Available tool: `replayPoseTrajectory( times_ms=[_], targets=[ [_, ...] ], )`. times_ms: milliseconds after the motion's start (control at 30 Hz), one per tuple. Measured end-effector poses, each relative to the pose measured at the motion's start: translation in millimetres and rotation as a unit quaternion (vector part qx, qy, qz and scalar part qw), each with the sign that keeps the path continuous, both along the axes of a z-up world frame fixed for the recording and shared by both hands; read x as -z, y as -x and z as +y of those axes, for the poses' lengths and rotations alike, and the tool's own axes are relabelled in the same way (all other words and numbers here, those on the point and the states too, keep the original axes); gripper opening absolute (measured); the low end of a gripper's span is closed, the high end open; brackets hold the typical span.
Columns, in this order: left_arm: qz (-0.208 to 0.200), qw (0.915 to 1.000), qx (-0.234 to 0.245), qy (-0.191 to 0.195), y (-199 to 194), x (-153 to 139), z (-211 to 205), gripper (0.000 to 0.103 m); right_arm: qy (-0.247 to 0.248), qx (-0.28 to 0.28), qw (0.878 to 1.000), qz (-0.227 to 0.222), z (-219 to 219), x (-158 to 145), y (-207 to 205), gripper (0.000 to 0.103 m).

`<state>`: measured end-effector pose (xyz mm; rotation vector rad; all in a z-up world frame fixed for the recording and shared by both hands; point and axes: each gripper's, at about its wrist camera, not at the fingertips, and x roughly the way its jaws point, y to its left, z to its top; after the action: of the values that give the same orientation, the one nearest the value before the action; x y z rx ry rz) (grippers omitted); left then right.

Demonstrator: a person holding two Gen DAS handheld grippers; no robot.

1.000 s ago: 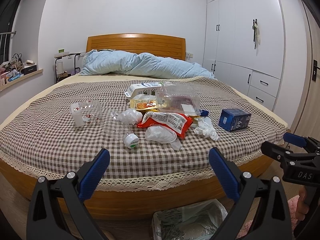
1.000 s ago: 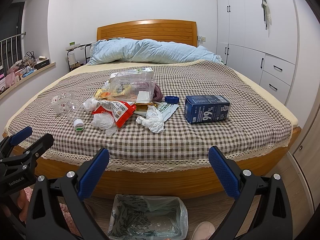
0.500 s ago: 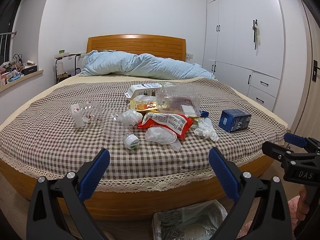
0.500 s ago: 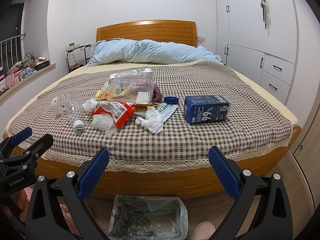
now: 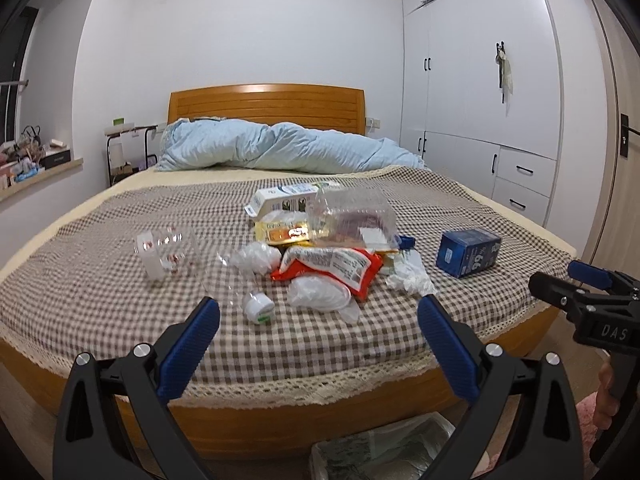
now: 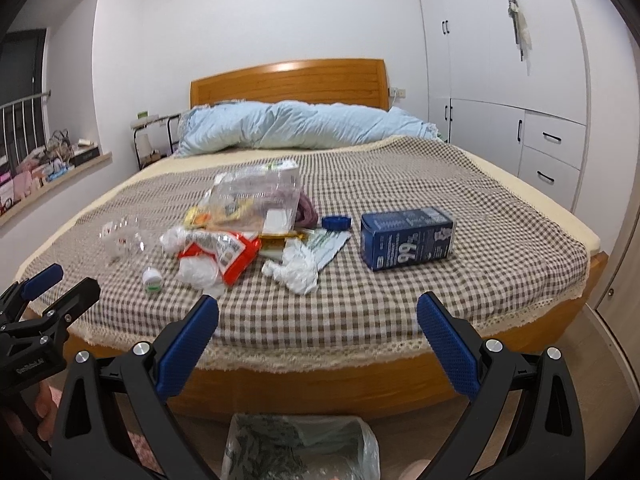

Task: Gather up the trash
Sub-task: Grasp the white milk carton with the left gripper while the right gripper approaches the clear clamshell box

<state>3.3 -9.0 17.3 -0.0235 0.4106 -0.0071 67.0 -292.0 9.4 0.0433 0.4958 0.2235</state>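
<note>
Two tongs are staying spread wide and are pinching nothing: I am holding the left tongs [image 5: 318, 314] and the right tongs [image 6: 318, 312] in front of the foot of the bed [image 6: 500, 216], above its wooden edge. The trash is lying in a heap on the checked bedspread [image 5: 100, 280]. The blue carton [image 6: 407, 238] is lying on its side, apart from the heap on the right, and I am reading "99%" on it, upside down. The red snack bag [image 5: 328, 268] is showing a white label, but its text is too small for me. A milk carton [image 5: 280, 200] is resting behind a clear plastic box [image 5: 352, 216]. A crumpled tissue [image 6: 296, 270] and a small white cap [image 5: 259, 307] are lying nearer to me. On the floor, the lined bin [image 6: 300, 448] is standing just below the tongs. The right tool body is reading "DAS"; the left one's print is not clear.
</note>
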Motion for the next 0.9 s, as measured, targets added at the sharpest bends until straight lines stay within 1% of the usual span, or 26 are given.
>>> replayPoseTrajectory(
  times_ms=[267, 400, 600, 700, 833, 900],
  targets=[
    [-0.022, 0.9997, 0.003, 0.009, -23, -25, 12, 0.096, 0.001, 0.006, 0.999, -0.032, -3, -9, -16, 0.095],
    [-0.013, 0.9999, 0.009, 0.006, -40, -35, 17, 0.096, -0.012, 0.002, 0.999, -0.036, -5, -18, -31, 0.096],
    [-0.009, 0.9994, 0.026, -0.020, -69, -53, 21, 0.096, -0.036, -0.002, 0.999, -0.018, -4, -29, -60, 0.096],
    [-0.002, 0.9990, 0.033, -0.029, -87, -62, 24, 0.096, -0.038, 0.004, 0.999, -0.015, -4, -35, -75, 0.096],
    [0.016, 0.9977, 0.058, -0.033, -116, -72, 29, 0.096, -0.037, 0.008, 0.999, -0.014, -2, -40, -94, 0.096],
    [0.025, 0.9969, 0.060, -0.045, -132, -77, 29, 0.096, -0.037, 0.010, 0.999, -0.013, -2, -42, -105, 0.096]
  ],
)
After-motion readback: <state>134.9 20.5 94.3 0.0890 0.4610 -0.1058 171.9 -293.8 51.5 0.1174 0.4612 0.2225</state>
